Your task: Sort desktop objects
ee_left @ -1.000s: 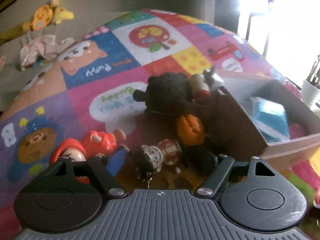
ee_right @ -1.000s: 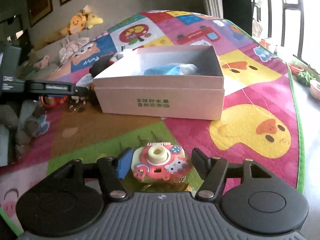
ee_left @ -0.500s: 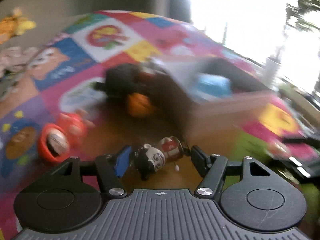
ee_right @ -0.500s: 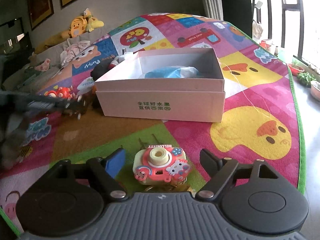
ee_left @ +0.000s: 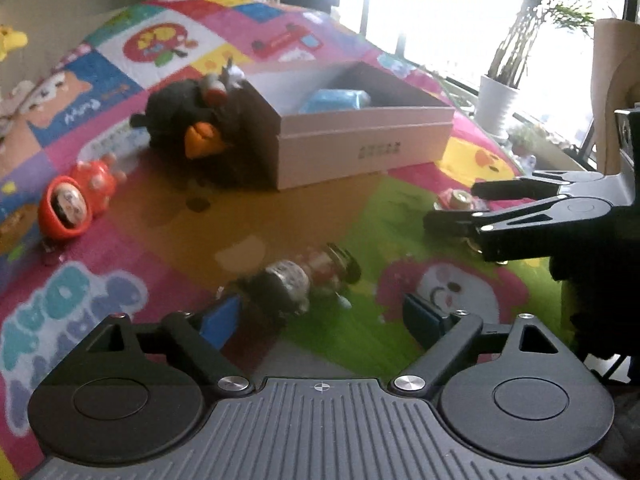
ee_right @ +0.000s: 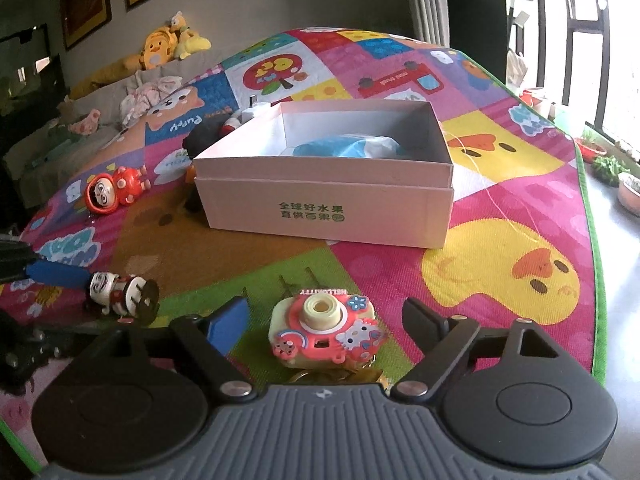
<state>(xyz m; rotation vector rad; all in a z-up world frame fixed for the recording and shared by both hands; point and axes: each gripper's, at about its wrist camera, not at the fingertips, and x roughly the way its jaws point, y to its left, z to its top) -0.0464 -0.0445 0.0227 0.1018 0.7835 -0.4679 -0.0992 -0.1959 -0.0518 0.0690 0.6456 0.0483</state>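
A small black-haired figurine [ee_left: 292,282] in red and white lies on the play mat between the fingers of my left gripper [ee_left: 320,312]. Its head is close to the blue left pad [ee_left: 218,318]. The jaws are opening and do not press on it. My right gripper [ee_right: 326,316] stands over a pink toy camera [ee_right: 324,332]. Its jaws are opening too, with a gap on both sides of the camera. A pink open box [ee_right: 320,208] holding a blue packet [ee_right: 344,146] stands further back. The right gripper [ee_left: 476,216] also shows in the left wrist view.
A red figurine [ee_right: 116,190] lies left of the box. A black plush [ee_left: 184,120] with an orange beak leans on the box's left wall. The mat's green edge [ee_right: 592,280] runs along the right, with potted plants [ee_left: 496,100] beyond it. A sofa with plush toys [ee_right: 160,48] lies behind.
My left gripper swung away from the black plush toward the green patch with the small figurine, then spread its jaws, leaving it on the mat. The right jaws widened around the camera.
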